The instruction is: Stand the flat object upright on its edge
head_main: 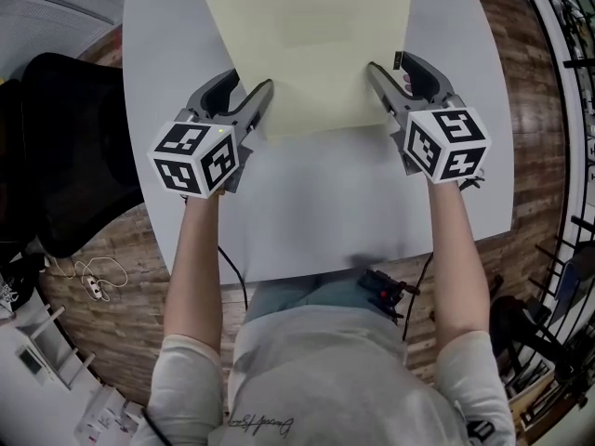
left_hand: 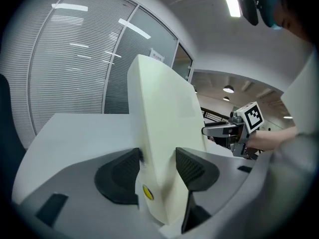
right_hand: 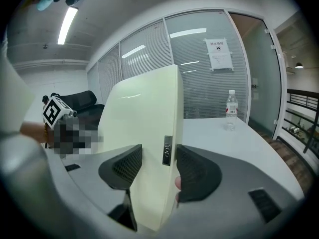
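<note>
In the head view, a pale yellow board (head_main: 311, 45) is held over the far middle of the white tabletop (head_main: 316, 212), with the left gripper (head_main: 258, 110) at its near left corner and the right gripper (head_main: 379, 82) at its near right. The left gripper view shows its jaws clamped on the board's edge, the board rising steeply ahead. The right gripper view shows the same grip, and a bottle (right_hand: 230, 111) standing far right.
</note>
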Available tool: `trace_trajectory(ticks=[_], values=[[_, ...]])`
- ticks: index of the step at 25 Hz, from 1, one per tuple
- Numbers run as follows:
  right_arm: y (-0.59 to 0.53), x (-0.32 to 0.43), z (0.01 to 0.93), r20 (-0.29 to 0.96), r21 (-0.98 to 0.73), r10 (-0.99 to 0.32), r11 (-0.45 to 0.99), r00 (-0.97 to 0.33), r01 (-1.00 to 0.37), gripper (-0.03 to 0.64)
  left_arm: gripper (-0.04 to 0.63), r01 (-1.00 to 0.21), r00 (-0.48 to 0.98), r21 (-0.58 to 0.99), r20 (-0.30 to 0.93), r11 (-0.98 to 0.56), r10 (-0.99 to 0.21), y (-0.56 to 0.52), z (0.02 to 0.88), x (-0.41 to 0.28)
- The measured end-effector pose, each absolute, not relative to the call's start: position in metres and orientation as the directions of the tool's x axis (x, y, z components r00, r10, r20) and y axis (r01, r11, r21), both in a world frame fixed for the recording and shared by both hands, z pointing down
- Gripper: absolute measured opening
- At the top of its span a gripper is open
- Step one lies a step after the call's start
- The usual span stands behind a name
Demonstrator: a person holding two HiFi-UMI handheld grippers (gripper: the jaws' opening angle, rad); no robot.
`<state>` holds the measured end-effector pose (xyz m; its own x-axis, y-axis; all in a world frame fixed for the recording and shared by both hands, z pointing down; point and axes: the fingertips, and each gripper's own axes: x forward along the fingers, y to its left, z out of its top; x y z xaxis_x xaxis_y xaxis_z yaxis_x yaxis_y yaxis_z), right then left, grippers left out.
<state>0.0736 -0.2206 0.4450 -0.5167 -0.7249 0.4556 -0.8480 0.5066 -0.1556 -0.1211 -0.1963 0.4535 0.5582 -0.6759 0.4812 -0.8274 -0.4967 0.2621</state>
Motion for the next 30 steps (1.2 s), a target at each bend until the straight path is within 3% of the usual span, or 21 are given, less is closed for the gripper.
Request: trace_trajectory(ticks=[15,30], values=[[-0.208,0.072,0.448,0.389,-0.109,-0.779,0.492,-0.492,-0.864,0.23,0.238,-0.857,0.503,0.145,0.439,-0.494,-0.744,-0.186,0.454,-0.122],[-0.199,0.078,0.447,0.405,-0.097,-0.78,0.483,-0.478,-0.87,0.227,0.233,-0.874,0.469,0.102,0.434,-0.476,-0.769,-0.177,0.453,-0.116]])
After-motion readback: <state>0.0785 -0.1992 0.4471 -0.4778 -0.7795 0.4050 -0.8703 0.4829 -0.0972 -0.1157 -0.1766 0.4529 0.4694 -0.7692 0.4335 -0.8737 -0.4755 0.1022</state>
